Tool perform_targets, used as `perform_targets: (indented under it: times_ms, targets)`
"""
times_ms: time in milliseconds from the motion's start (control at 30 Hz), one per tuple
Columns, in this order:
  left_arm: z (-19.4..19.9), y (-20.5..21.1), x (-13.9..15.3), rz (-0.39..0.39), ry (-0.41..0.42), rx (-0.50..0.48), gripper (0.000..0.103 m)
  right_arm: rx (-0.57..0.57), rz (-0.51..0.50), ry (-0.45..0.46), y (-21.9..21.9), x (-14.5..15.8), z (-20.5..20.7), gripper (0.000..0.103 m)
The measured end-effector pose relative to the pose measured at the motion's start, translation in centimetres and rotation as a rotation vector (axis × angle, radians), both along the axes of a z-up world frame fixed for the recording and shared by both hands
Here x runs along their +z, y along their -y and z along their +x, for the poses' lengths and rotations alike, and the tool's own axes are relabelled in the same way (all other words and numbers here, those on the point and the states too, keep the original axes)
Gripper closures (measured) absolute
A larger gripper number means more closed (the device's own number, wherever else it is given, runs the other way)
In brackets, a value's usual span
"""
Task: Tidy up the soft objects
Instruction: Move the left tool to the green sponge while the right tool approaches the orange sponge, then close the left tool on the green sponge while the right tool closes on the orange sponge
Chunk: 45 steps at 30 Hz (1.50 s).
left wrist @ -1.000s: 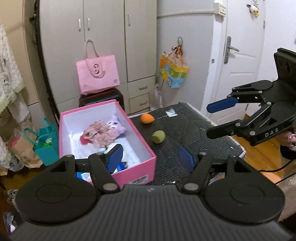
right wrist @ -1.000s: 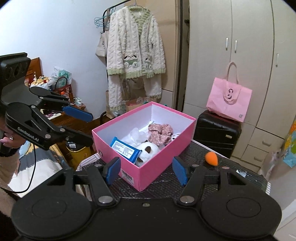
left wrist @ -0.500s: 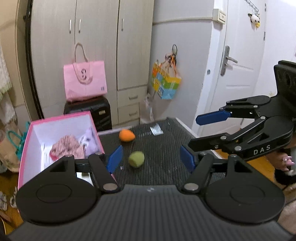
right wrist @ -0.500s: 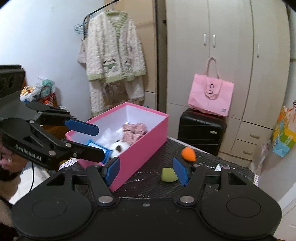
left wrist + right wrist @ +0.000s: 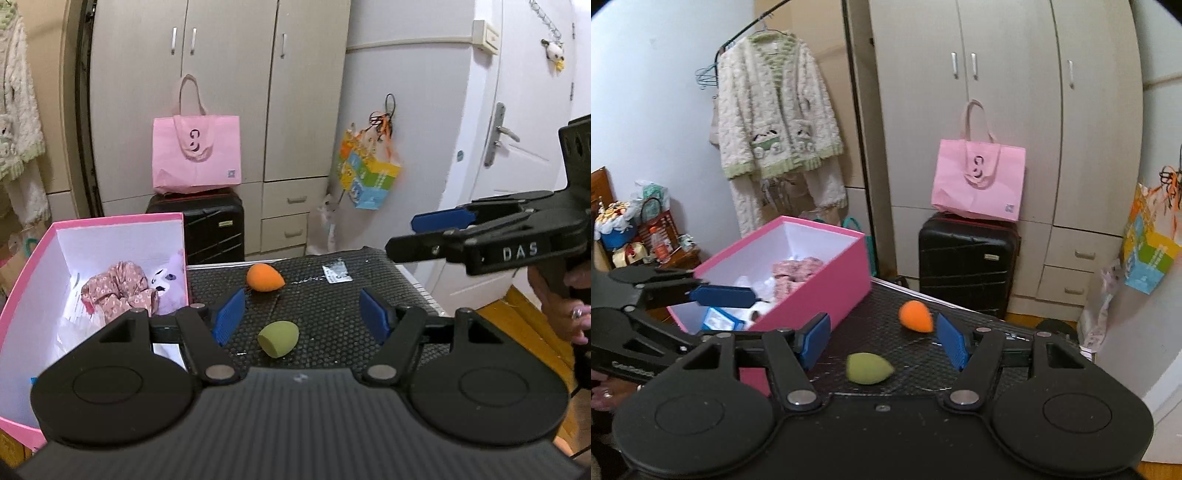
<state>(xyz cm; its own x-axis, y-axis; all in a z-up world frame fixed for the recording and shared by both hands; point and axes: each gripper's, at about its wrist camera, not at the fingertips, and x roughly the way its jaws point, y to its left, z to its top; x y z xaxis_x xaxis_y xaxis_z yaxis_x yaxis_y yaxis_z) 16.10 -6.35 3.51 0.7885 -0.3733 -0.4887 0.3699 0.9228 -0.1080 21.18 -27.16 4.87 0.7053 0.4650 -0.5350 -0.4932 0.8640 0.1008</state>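
Both grippers swung off the pink box [image 5: 22, 266] toward the egg-shaped green sponge [image 5: 277, 338] on the tabletop [image 5: 332, 295]; orange sponge [image 5: 264, 277] behind, jaws open, empty.

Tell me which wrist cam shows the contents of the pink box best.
The left wrist view. It looks down into the pink box, showing the floral scrunchie and purple plush clearly. In the right wrist view the box is seen from the side; its near wall and the left gripper hide much of the inside.
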Motion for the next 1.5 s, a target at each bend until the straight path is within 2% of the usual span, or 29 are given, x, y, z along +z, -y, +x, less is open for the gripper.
perform_targets:
  times_ms: [167,300,533,700,800,933,1067,1200,1367,1500]
  targets:
    - [0.3,1.8,-1.6,0.029,0.029,0.003,0.035,-0.003,0.023,-0.006,1.4,-1.6,1.9,0.034]
    - [1.3,3.4,-3.0,0.059,0.021,0.011,0.035,0.019,0.052,-0.022,2.1,-2.9,3.4,0.034]
    - [3.6,5.3,-5.5,0.114,0.001,0.060,0.035,0.089,0.103,-0.118,2.6,-5.2,6.2,0.034]
    - [5.1,6.5,-7.4,0.165,-0.010,0.092,0.035,0.132,0.061,-0.140,1.5,-6.6,8.3,0.034]
    - [6.1,7.3,-8.2,0.197,-0.005,0.120,0.035,0.170,0.090,-0.192,0.6,-7.6,9.6,0.034]
    - [7.1,7.8,-9.5,0.241,-0.029,0.133,0.035,0.185,0.067,-0.194,-0.7,-8.9,10.9,0.034]
    - [7.8,7.5,-10.5,0.256,-0.071,0.154,0.035,0.229,0.101,-0.204,-1.0,-9.9,13.1,0.034]
    - [8.5,7.0,-11.3,0.254,-0.115,0.181,0.035,0.196,0.087,-0.164,-1.3,-11.3,15.2,0.034]
    - [9.0,6.7,-12.1,0.259,-0.134,0.179,0.035,0.194,0.085,-0.184,-2.2,-13.0,17.0,0.034]
    - [9.6,6.3,-12.8,0.239,-0.154,0.161,0.035,0.210,0.043,-0.191,-3.3,-13.6,17.6,0.034]
